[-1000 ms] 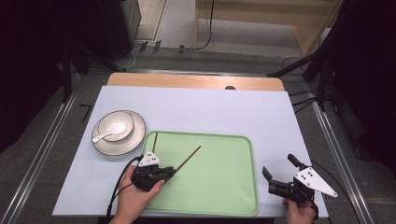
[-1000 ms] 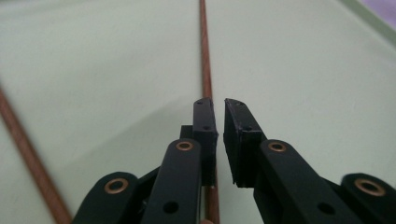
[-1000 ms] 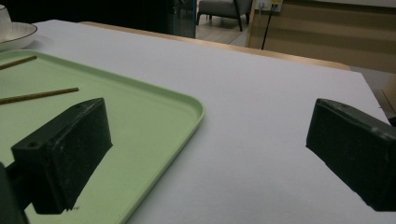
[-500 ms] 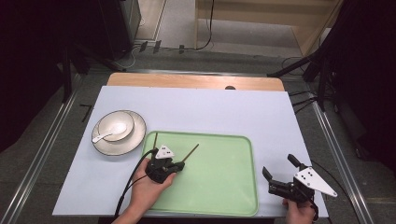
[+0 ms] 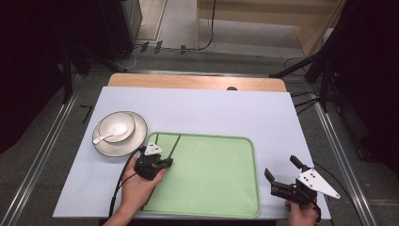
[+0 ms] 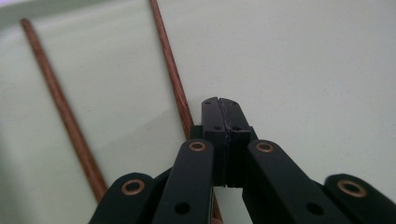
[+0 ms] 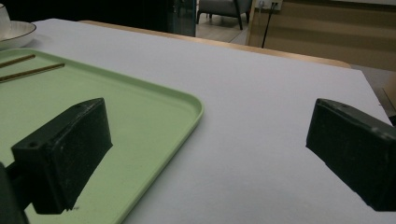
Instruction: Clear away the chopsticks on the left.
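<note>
Lying flat now, 2 chopsticks (image 5: 175, 143) rest at the tray's (image 5: 226, 188) 11 o'clock; my left gripper (image 5: 165, 162) has closed empty, right gripper (image 5: 281, 172) stays wide.

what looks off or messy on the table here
Nothing stands out. Two wooden chopsticks lie roughly parallel near the green tray's left edge, the white spoon rests in the bowl on its plate, and nothing looks spilled or broken.

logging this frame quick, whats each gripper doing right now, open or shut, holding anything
left gripper: shut; a chopstick passes beside or under its jaws, grip cannot be told.
right gripper: open, holding nothing, over the tray edge.
</note>
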{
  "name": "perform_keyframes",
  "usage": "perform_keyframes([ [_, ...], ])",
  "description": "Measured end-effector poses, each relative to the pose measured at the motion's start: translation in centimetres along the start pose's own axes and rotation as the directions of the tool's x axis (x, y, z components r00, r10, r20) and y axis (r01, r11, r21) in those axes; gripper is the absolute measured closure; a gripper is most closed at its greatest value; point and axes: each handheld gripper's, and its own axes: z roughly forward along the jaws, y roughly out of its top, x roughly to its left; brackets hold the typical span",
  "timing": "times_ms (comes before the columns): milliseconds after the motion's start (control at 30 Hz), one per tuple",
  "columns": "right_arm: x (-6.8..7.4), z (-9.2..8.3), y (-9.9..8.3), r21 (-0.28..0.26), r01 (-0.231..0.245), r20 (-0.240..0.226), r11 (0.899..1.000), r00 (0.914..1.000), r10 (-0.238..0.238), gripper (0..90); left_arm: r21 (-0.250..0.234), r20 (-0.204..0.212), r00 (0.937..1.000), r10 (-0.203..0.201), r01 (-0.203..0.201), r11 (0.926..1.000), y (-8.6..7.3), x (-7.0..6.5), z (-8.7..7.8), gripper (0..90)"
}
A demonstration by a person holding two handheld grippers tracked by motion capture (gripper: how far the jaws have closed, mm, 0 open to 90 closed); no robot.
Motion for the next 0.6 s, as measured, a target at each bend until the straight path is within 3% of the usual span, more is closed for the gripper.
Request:
perform_keyframes([
  [300, -0.1, -0.1, 0.0, -0.004, 0.002, 0.0, 1.0, 1.0, -0.002, 0.1, -0.014, -0.013, 0.9993, -0.036, 0.036, 0.9992, -0.7, 1.8, -1.5, 90.0],
  [600, -0.1, -0.1, 0.0, -0.004, 0.001, 0.002, 1.0, 1.0, -0.001, 0.1, -0.035, 0.008, 0.9977, -0.067, 0.068, 0.9971, -1.3, 3.0, -2.4, 90.0],
])
